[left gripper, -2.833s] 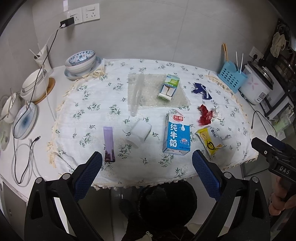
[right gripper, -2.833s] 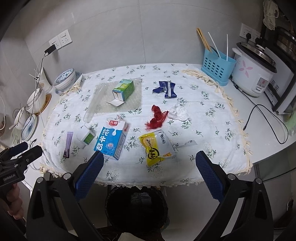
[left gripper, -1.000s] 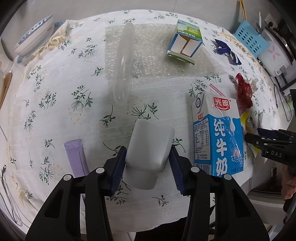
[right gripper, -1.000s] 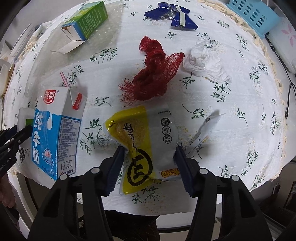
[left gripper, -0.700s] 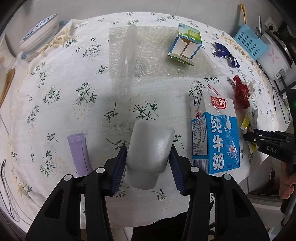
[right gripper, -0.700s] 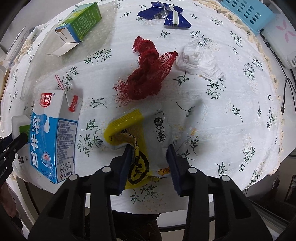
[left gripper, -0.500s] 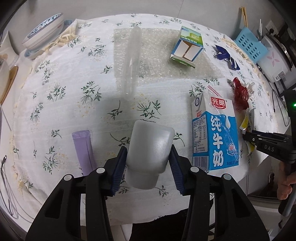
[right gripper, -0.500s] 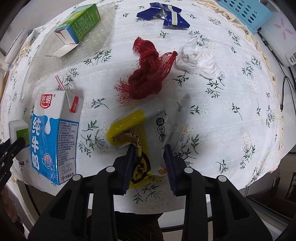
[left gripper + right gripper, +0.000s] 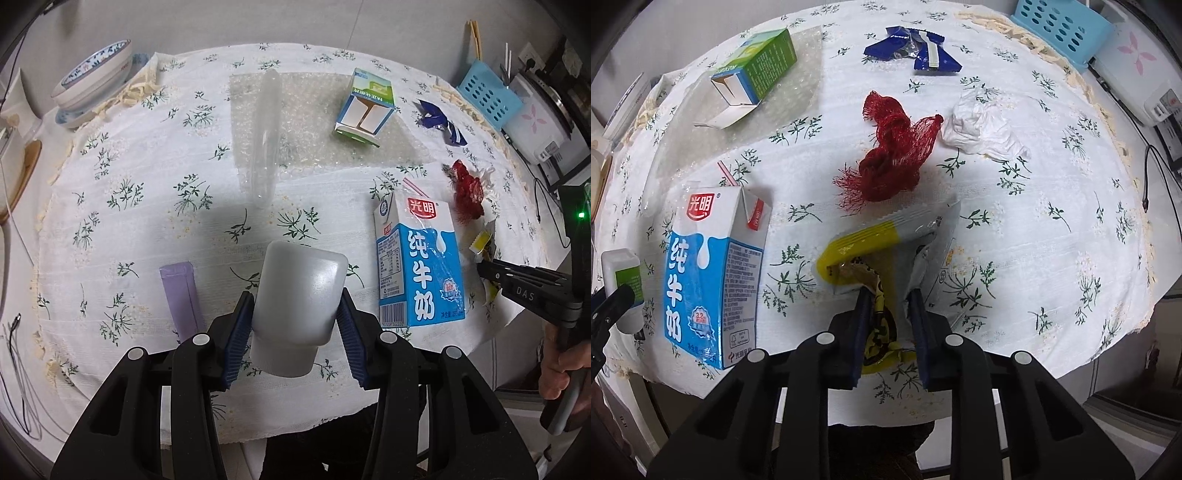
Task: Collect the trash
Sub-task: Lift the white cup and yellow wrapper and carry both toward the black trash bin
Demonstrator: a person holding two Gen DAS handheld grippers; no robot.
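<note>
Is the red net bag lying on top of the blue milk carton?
No, the red net bag lies on the tablecloth, apart from the milk carton.

A home kitchen: rice cooker [image 9: 546, 129], stacked bowls [image 9: 96, 77] and chopstick basket [image 9: 487, 94] beside a cloth-covered table [image 9: 110, 206].

Left hand-held gripper [image 9: 295, 317] showing black frame, blue ribbed pads [image 9: 236, 338], silver screws; right hand-held gripper [image 9: 889, 325] matching, displaying "DAS" lettering, green light glowing.

left gripper [image 9: 297, 317] clamped, pointing down; right gripper [image 9: 890, 314] has just been closing.
</note>
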